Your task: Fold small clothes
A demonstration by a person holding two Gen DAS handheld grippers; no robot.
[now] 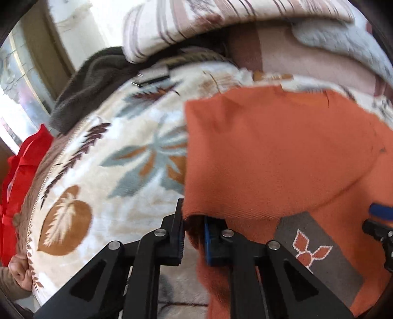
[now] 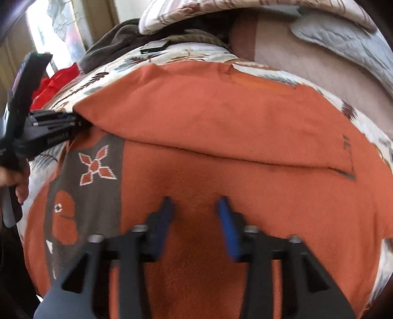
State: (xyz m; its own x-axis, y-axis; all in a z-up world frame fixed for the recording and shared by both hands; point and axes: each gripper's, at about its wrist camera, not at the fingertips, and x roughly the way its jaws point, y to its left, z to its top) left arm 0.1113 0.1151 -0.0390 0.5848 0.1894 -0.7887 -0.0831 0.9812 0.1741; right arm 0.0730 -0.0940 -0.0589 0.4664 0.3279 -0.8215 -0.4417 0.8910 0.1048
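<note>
An orange knit sweater [image 2: 221, 117] with a grey patterned band [image 2: 98, 171] lies on a leaf-print blanket [image 1: 110, 159]. Its far part is folded over towards me. My left gripper [image 1: 194, 220] is shut on the left edge of the sweater [image 1: 270, 152], where the fold ends. It also shows at the left of the right wrist view [image 2: 73, 122], gripping that corner. My right gripper [image 2: 195, 203] is open, its blue-padded fingers apart just above the sweater's near part. Its tip shows at the right edge of the left wrist view [image 1: 378, 220].
A dark grey fleece [image 1: 93, 83] and a striped pillow [image 1: 196, 22] lie at the blanket's far side. A red garment [image 1: 22, 176] sits at the left. A small dark flat object [image 2: 154, 47] lies on the blanket. A window is far left.
</note>
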